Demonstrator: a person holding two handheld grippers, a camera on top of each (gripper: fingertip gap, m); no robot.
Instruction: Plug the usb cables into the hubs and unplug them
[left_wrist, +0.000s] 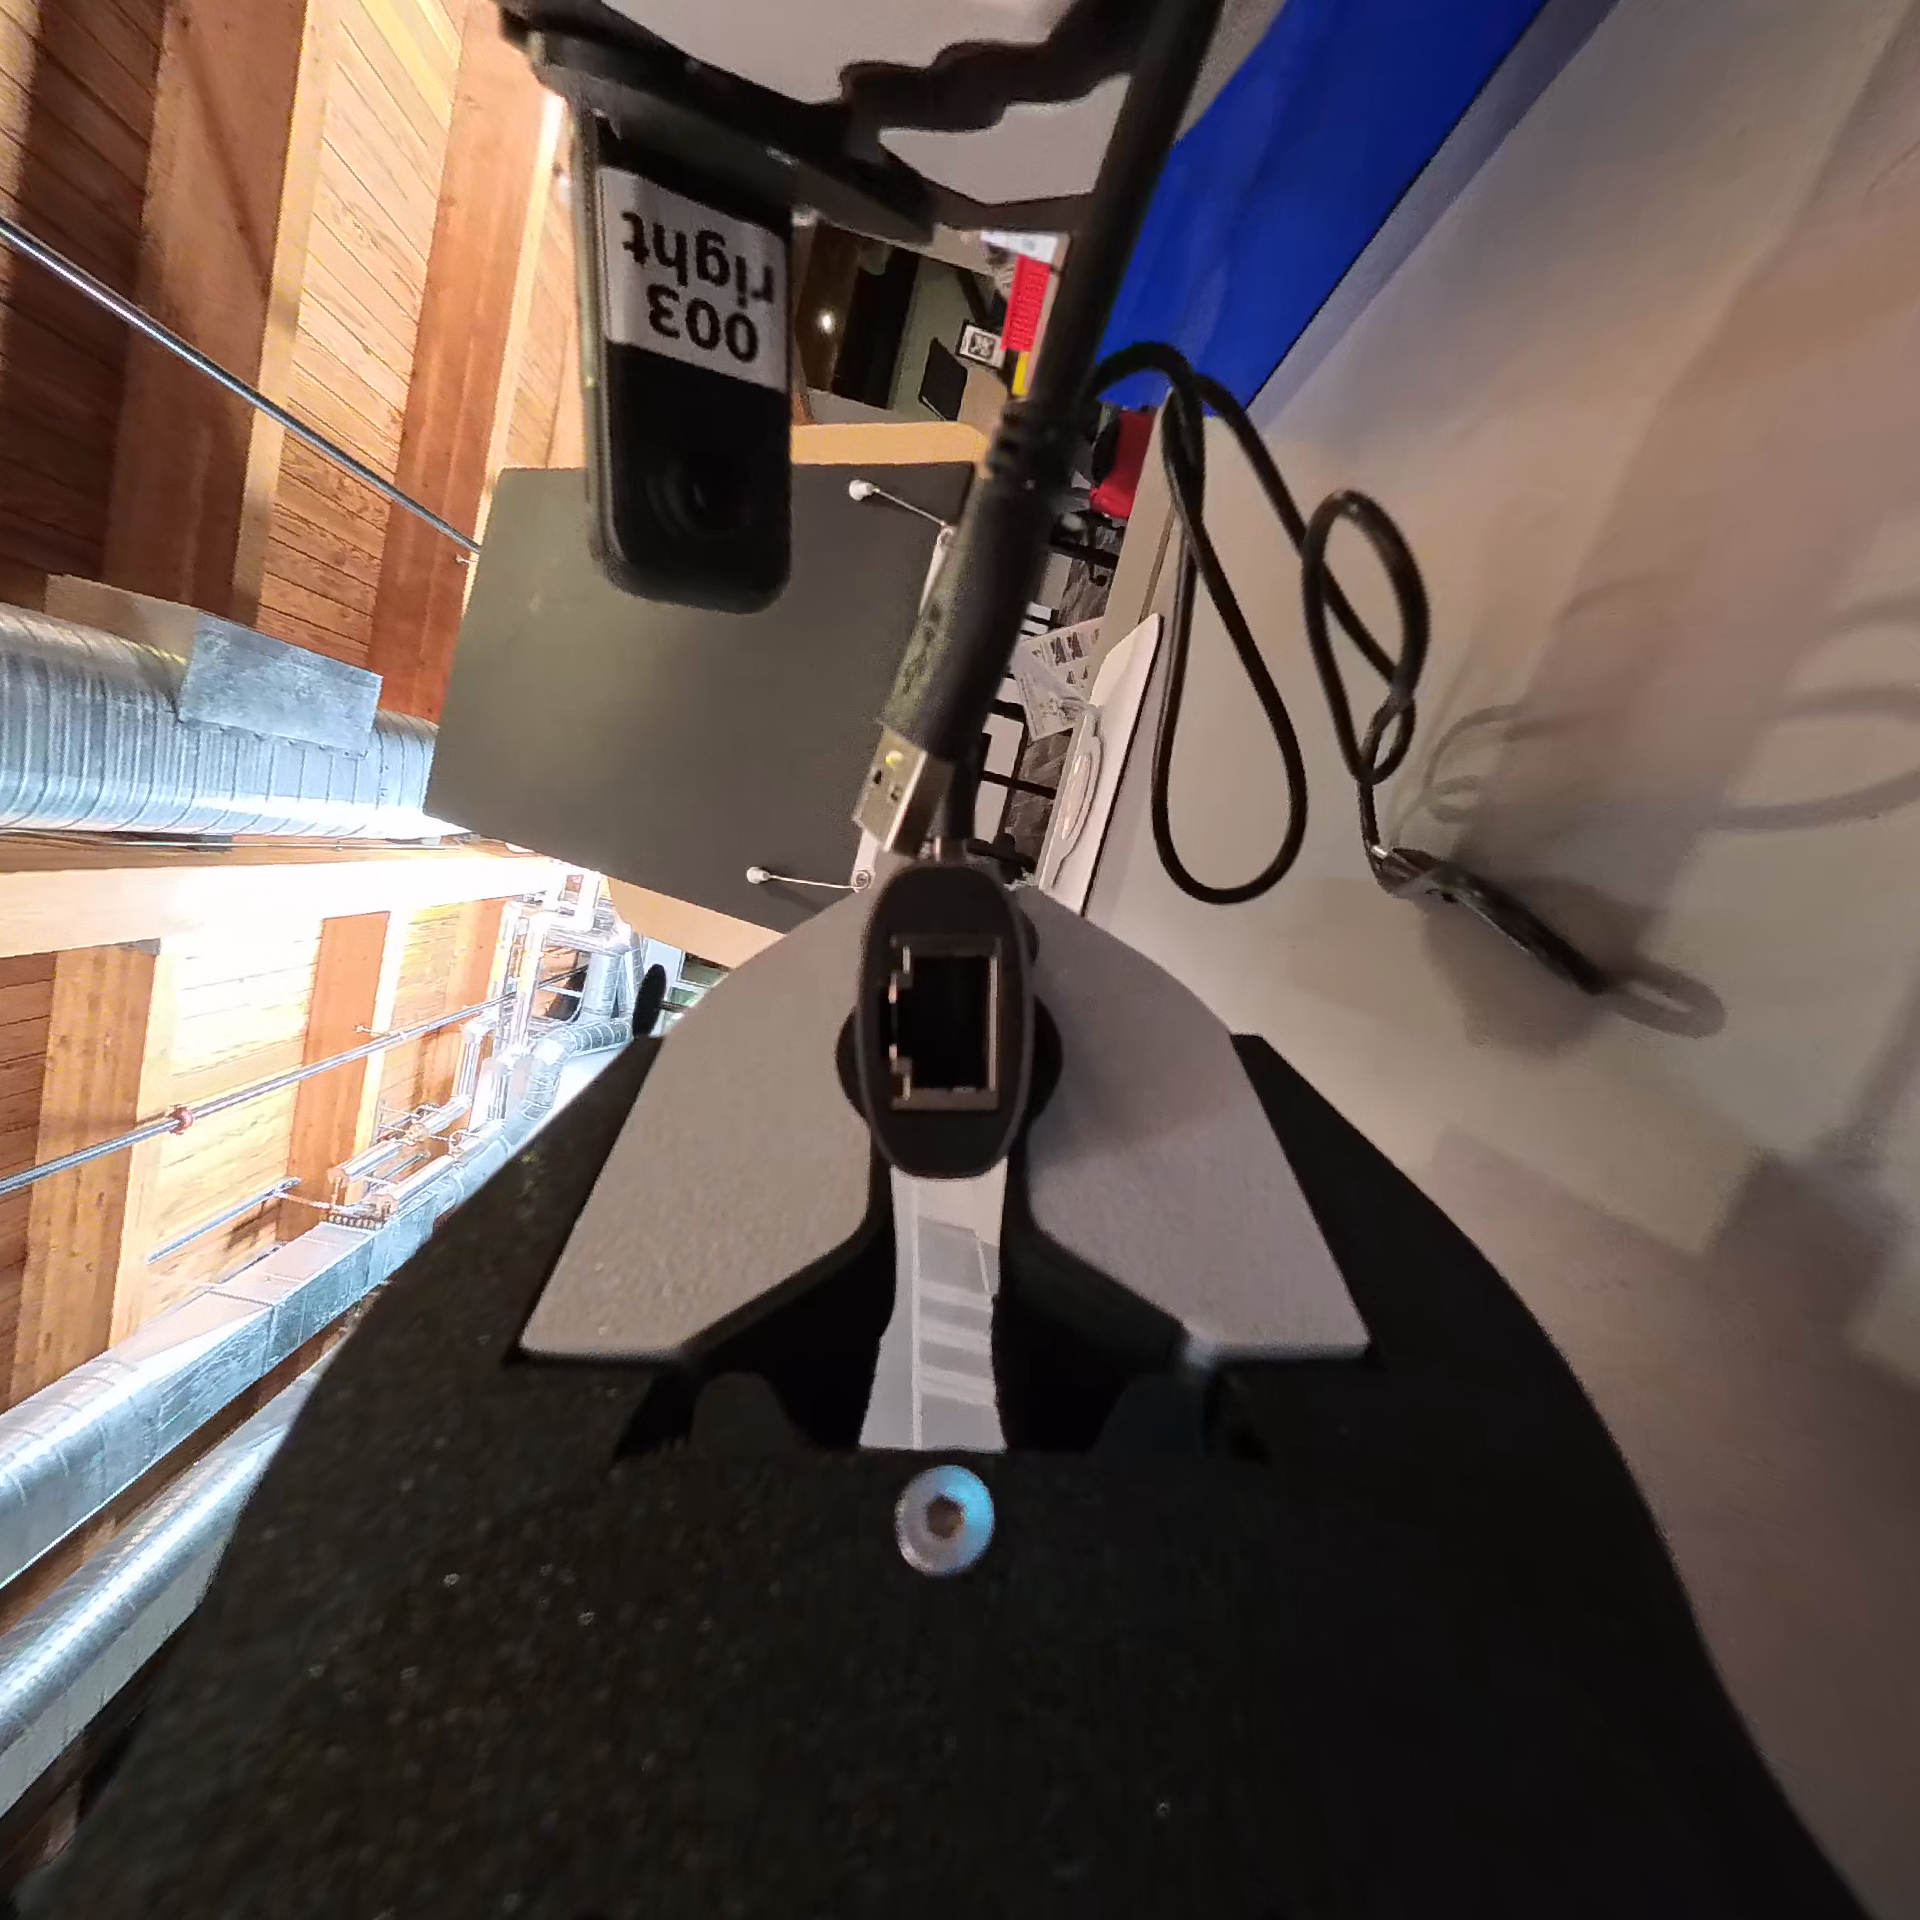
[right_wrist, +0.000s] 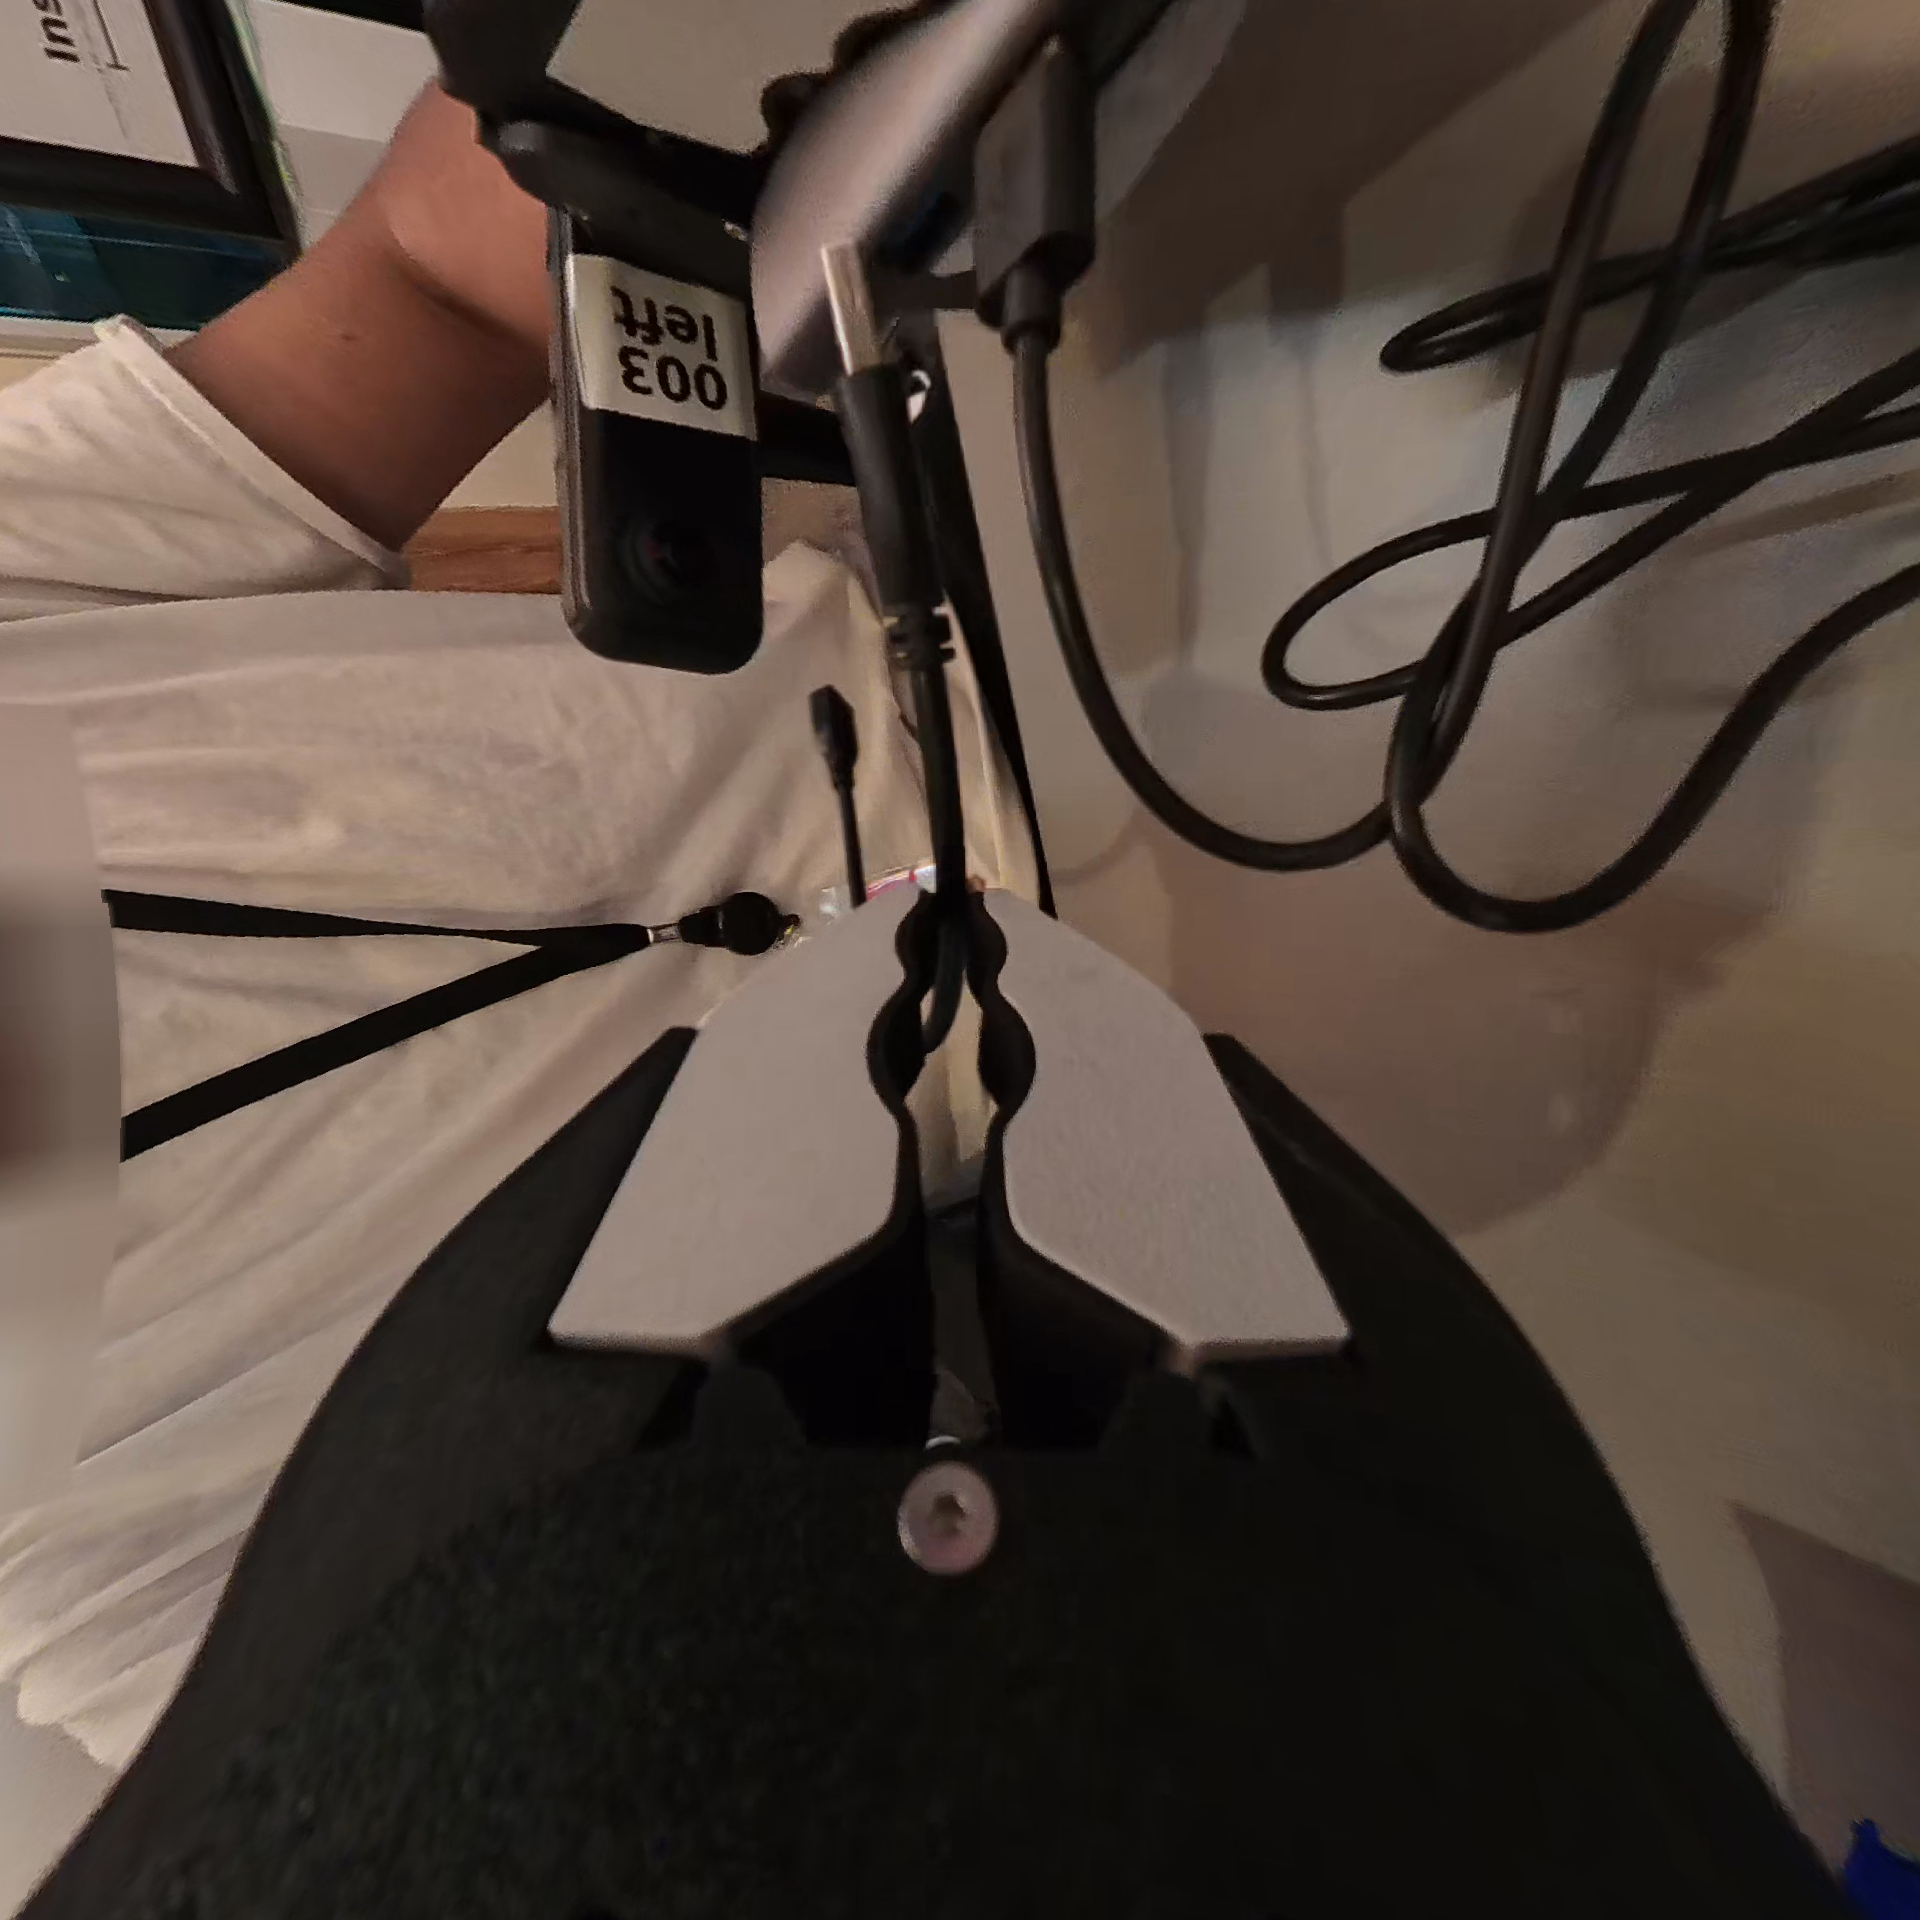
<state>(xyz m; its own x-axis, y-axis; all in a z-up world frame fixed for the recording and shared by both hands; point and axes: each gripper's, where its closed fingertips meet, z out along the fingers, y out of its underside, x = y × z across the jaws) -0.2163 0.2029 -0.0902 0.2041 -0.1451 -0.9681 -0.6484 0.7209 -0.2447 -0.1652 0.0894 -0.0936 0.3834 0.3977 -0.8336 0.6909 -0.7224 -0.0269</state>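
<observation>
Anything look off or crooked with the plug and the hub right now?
Yes. The right gripper pinches the black cable below its USB plug, not the plug body, so the plug sits tilted beside the grey hub, which the left gripper holds. It is not inserted.

We log the left gripper (left_wrist: 940, 1039) as speckled black body with flat grey finger plates; the hub (left_wrist: 940, 1023) end clamped there is black, its port rimmed in dull silver. USB plug (left_wrist: 896, 781) is silver metal on a black cable (left_wrist: 1236, 644). Table (left_wrist: 1662, 520) off-white, with a saturated blue panel (left_wrist: 1299, 177) behind. We see striped warm brown wood planks (left_wrist: 260, 312) and ribbed silver ducting (left_wrist: 156, 727). Right gripper (right_wrist: 945, 987) same black and grey, pinching black cable. White shirt (right_wrist: 416, 779), black lanyard (right_wrist: 364, 987).
</observation>
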